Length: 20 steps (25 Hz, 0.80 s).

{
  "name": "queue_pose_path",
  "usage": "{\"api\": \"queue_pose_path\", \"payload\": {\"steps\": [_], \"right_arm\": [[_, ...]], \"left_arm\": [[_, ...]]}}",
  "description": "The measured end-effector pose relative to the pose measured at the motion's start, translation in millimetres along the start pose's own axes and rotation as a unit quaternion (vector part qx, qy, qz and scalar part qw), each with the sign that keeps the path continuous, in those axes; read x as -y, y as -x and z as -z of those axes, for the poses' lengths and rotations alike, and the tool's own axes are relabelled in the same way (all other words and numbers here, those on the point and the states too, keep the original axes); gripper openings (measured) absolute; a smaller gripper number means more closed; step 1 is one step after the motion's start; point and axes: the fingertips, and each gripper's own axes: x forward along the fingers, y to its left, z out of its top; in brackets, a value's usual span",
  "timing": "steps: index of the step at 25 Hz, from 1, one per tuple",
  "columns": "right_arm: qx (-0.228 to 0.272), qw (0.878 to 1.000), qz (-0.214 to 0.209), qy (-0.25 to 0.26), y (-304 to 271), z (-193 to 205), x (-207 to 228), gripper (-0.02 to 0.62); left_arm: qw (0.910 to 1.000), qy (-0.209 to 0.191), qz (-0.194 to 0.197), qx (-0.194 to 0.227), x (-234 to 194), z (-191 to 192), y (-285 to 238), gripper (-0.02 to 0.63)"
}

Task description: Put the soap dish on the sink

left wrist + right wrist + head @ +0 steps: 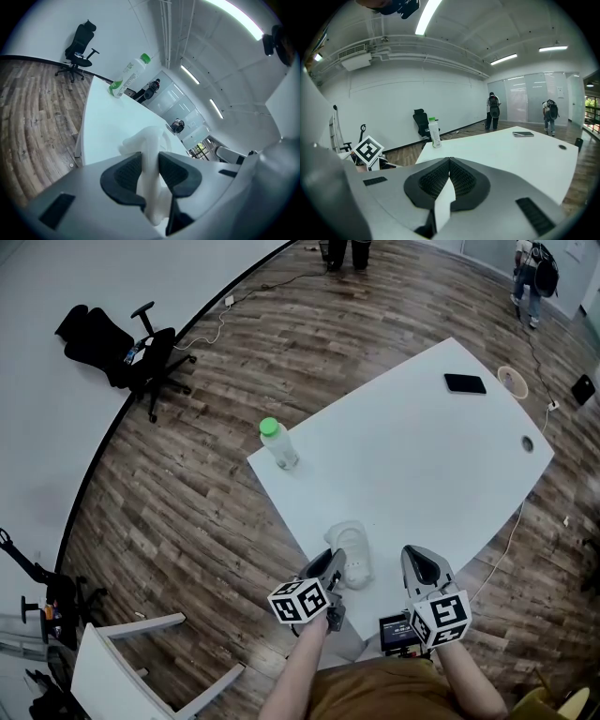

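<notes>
The soap dish (353, 557) is a white, translucent plastic piece near the front corner of the white table (412, 465). My left gripper (337, 562) is shut on its left edge. In the left gripper view the dish (146, 140) stands tilted between the two dark pads, and that gripper (149, 164) pinches its wall. My right gripper (418, 563) hovers to the right of the dish, apart from it. In its own view the right gripper (450, 163) has its pads meeting, with nothing held. No sink shows in any view.
A green-capped bottle (278, 443) stands at the table's left corner. A black phone (465, 383) and a round disc (512, 381) lie at the far end. A black office chair (141, 352) and a white chair (122, 667) stand on the wood floor. People stand in the background.
</notes>
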Motion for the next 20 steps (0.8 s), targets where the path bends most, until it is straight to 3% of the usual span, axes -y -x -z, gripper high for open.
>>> {"api": "queue_pose_path", "payload": {"steps": [5,13,16,20], "right_arm": [[-0.001,1.0,0.0,0.0,2.6,1.1,0.9,0.008],[0.003,1.0,0.003,-0.002,2.3,0.1,3.3,0.008],[0.002,1.0,0.002,-0.002,3.2,-0.5,4.3,0.008],[0.002,1.0,0.002,-0.003,3.9,0.9,6.1,0.008]], "left_arm": [[0.9996,-0.028,0.001,-0.003,6.6,1.2,-1.2,0.118],[0.999,-0.039,-0.017,-0.011,4.6,-2.4,-1.2,0.121],[0.9983,-0.048,-0.025,-0.021,5.7,-1.7,-3.3,0.187],[0.997,-0.064,-0.033,-0.029,6.6,-1.2,-5.3,0.193]]}}
